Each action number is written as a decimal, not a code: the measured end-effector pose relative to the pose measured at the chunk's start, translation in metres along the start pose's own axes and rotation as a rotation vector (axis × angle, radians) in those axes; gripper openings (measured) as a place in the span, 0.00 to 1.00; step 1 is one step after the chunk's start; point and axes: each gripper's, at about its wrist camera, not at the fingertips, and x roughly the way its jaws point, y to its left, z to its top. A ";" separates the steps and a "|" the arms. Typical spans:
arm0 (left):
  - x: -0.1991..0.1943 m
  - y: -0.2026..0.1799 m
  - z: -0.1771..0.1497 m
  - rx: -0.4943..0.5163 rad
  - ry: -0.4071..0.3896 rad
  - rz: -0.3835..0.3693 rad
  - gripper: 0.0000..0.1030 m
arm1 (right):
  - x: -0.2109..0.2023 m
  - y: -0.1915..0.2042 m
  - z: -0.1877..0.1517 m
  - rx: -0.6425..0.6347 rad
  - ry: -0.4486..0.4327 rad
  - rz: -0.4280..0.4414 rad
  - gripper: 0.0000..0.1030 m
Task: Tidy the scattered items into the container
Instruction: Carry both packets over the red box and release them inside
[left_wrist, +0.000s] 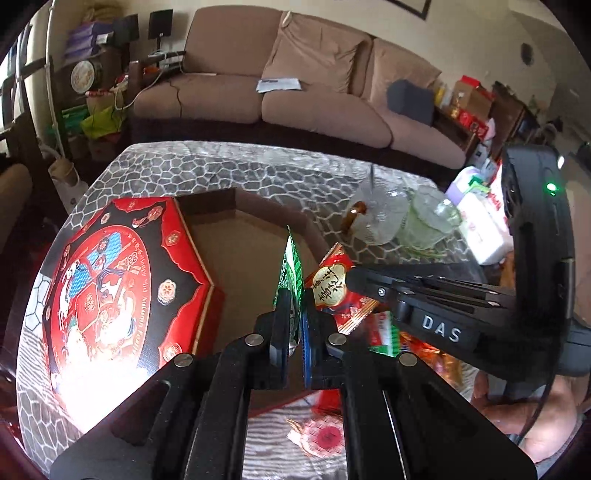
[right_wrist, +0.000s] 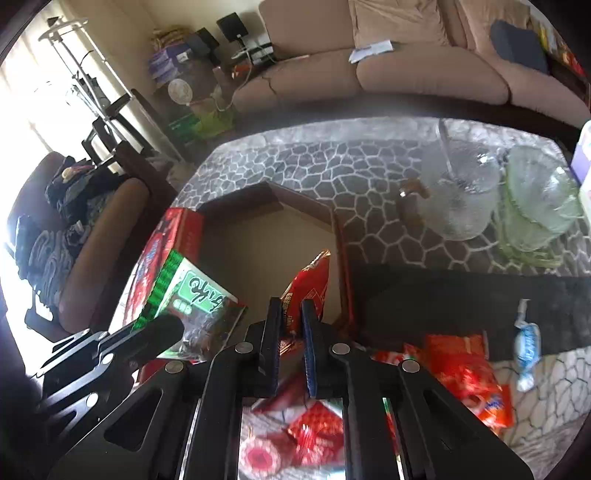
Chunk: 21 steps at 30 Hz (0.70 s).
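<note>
An open brown box (left_wrist: 236, 258) sits on the table with its red decorated lid (left_wrist: 110, 288) leaning over its left side. My left gripper (left_wrist: 293, 321) is shut on a green snack packet (left_wrist: 290, 273), held edge-on above the box. My right gripper (right_wrist: 291, 325) is shut on a red snack packet (right_wrist: 308, 288), held above the box's right rim (right_wrist: 341, 258). The right gripper also shows in the left wrist view (left_wrist: 354, 280), holding the red packet (left_wrist: 330, 288). The green packet (right_wrist: 195, 295) and the left gripper (right_wrist: 166, 328) show in the right wrist view. Several red and orange packets (right_wrist: 465, 373) lie on the table.
A blue-white wrapped candy (right_wrist: 526, 343) lies at the right on a dark mat (right_wrist: 461, 302). Glass bowls (right_wrist: 458, 192) and a green glass dish (right_wrist: 539, 206) stand at the back right. White tissue packs (left_wrist: 480, 225) sit at the table's right edge. A brown sofa (left_wrist: 295, 85) is behind.
</note>
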 end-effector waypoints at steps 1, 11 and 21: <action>0.004 0.003 0.000 0.001 0.005 0.003 0.06 | 0.005 0.002 0.000 -0.006 0.003 -0.002 0.10; 0.006 0.024 -0.010 -0.051 0.021 -0.031 0.30 | 0.029 0.004 -0.004 -0.035 0.046 -0.043 0.18; -0.091 0.082 -0.029 -0.080 -0.083 -0.010 0.66 | -0.012 0.039 -0.008 -0.113 -0.015 -0.038 0.54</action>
